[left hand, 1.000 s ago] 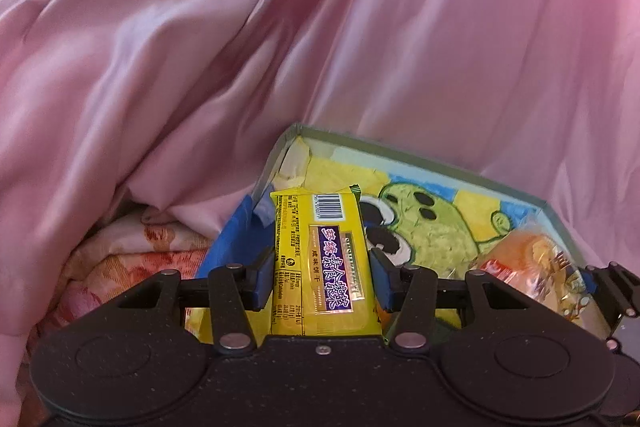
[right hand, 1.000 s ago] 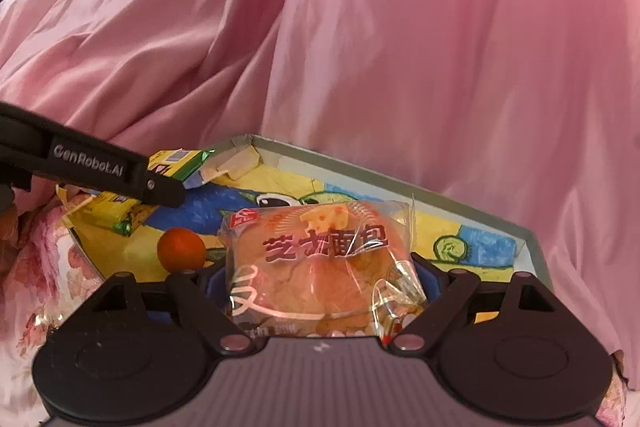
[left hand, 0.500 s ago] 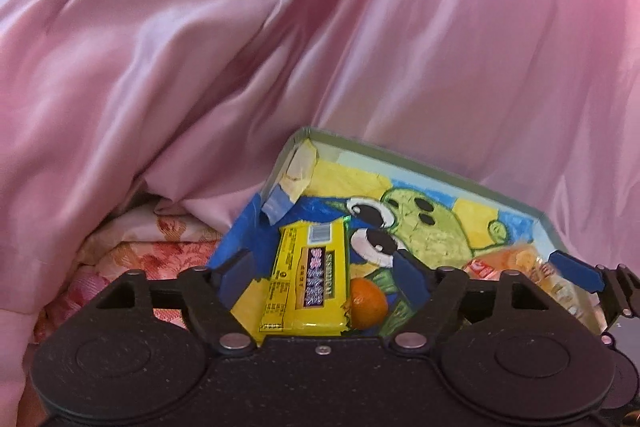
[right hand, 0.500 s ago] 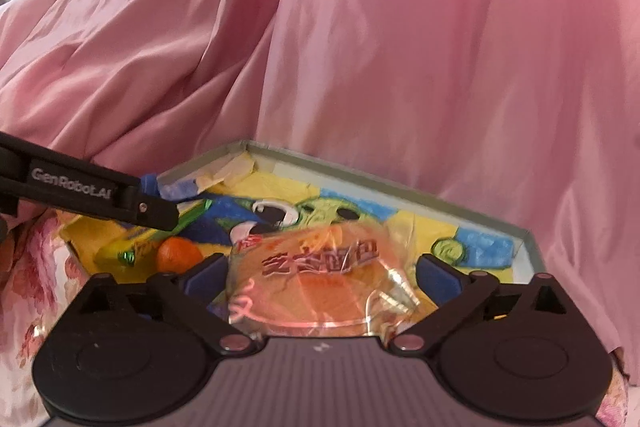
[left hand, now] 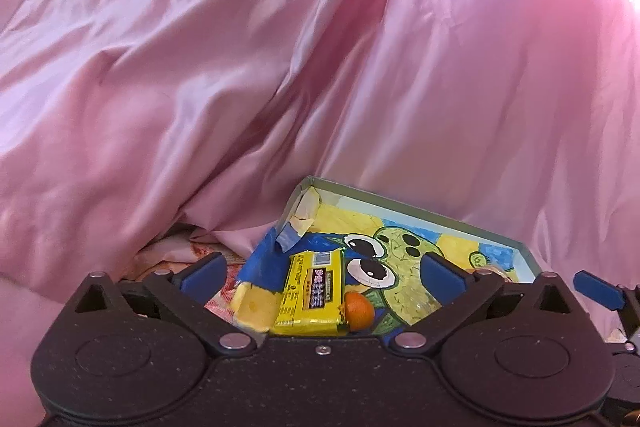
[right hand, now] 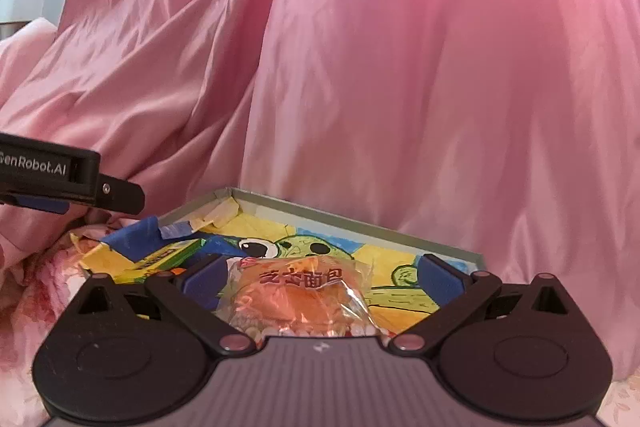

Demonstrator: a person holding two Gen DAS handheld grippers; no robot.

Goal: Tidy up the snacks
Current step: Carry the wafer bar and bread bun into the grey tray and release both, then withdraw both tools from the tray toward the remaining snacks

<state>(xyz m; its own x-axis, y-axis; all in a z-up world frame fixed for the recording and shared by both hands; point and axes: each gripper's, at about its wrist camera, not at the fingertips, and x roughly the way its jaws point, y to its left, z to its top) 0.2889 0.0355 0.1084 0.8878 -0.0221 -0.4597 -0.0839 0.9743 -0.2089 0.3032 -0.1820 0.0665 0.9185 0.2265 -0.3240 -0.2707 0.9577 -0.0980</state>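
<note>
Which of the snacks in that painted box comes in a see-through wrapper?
The round orange bun, lying between the right gripper's open jaws. Its wrapper is clear, while the biscuit packet is solid yellow and the small orange fruit has no wrapper.

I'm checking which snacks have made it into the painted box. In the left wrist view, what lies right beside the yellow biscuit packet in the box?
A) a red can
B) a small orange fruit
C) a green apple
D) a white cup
B: a small orange fruit sits against the right edge of the yellow biscuit packet on the floor of the painted box; no apple, can or cup shows there.
</note>
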